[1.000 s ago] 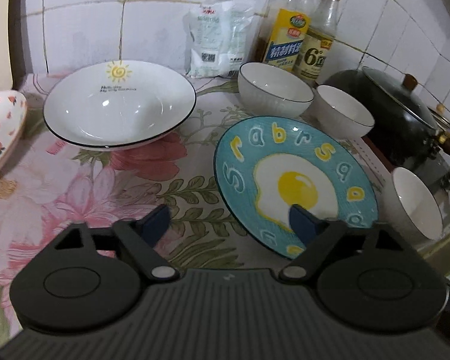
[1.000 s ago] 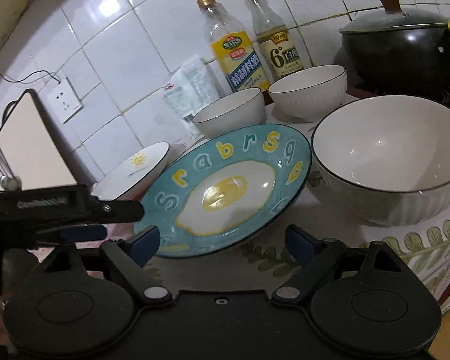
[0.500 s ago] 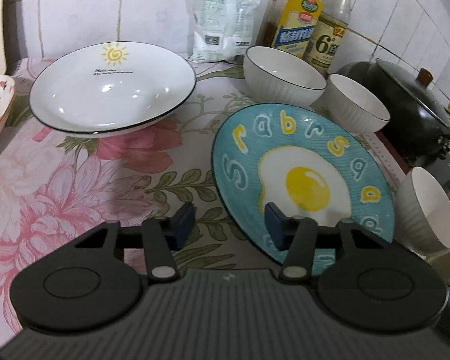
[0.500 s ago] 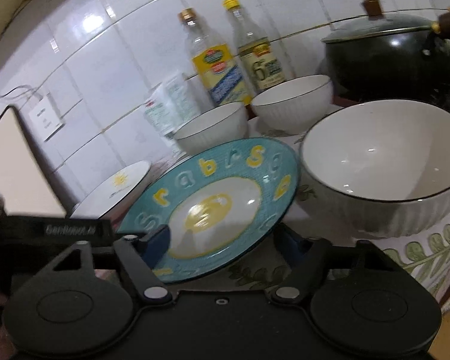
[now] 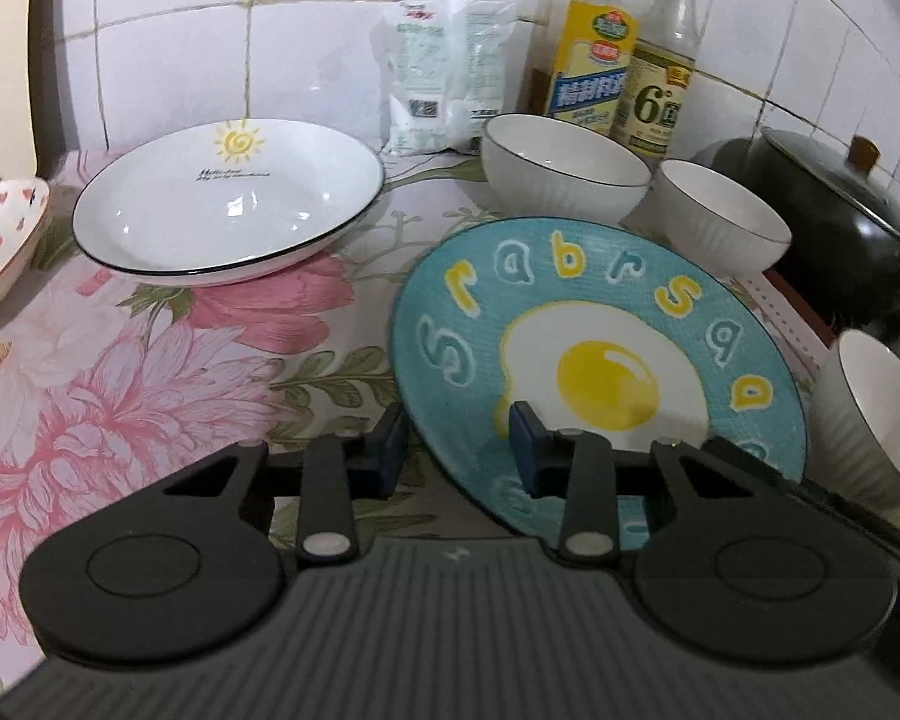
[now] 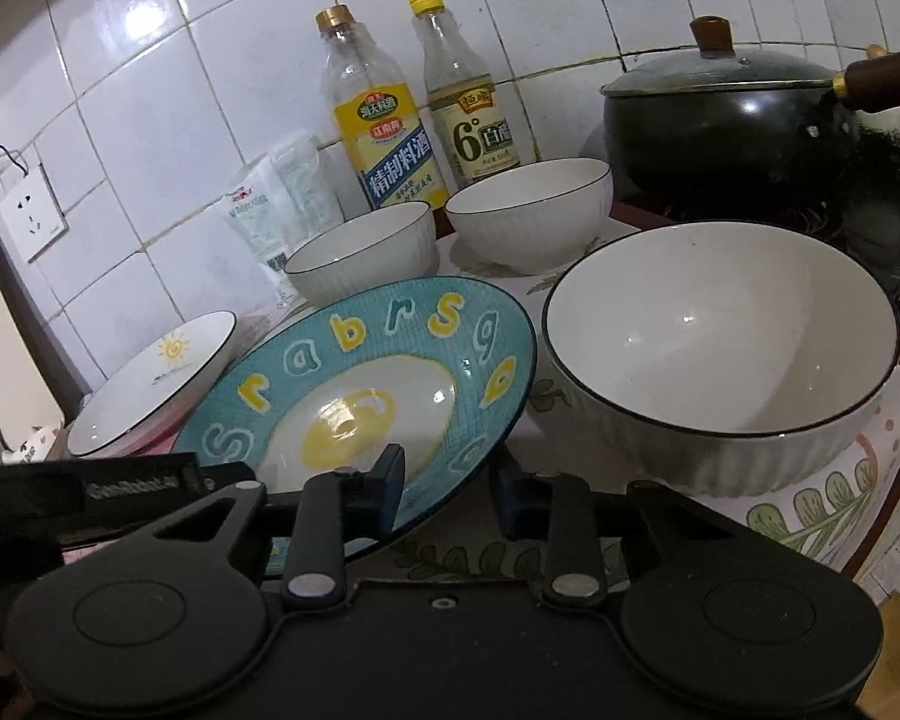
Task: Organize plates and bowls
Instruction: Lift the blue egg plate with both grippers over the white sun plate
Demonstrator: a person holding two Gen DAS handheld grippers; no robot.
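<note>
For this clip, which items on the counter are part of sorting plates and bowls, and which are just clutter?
Part of the job:
- blue egg plate, both claws straddling its rim
- white sun plate
- three white ribbed bowls
- pink-patterned dish

Just lying about:
- two bottles
- white packet
- black lidded pot

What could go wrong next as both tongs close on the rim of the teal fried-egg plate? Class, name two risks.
1. Both the left tongs and right tongs straddle only the near rim of the round teal fried-egg plate; such a shallow grip might slip or tip it.
2. The large white ribbed bowl sits right beside the plate, so a swing could knock it.
</note>
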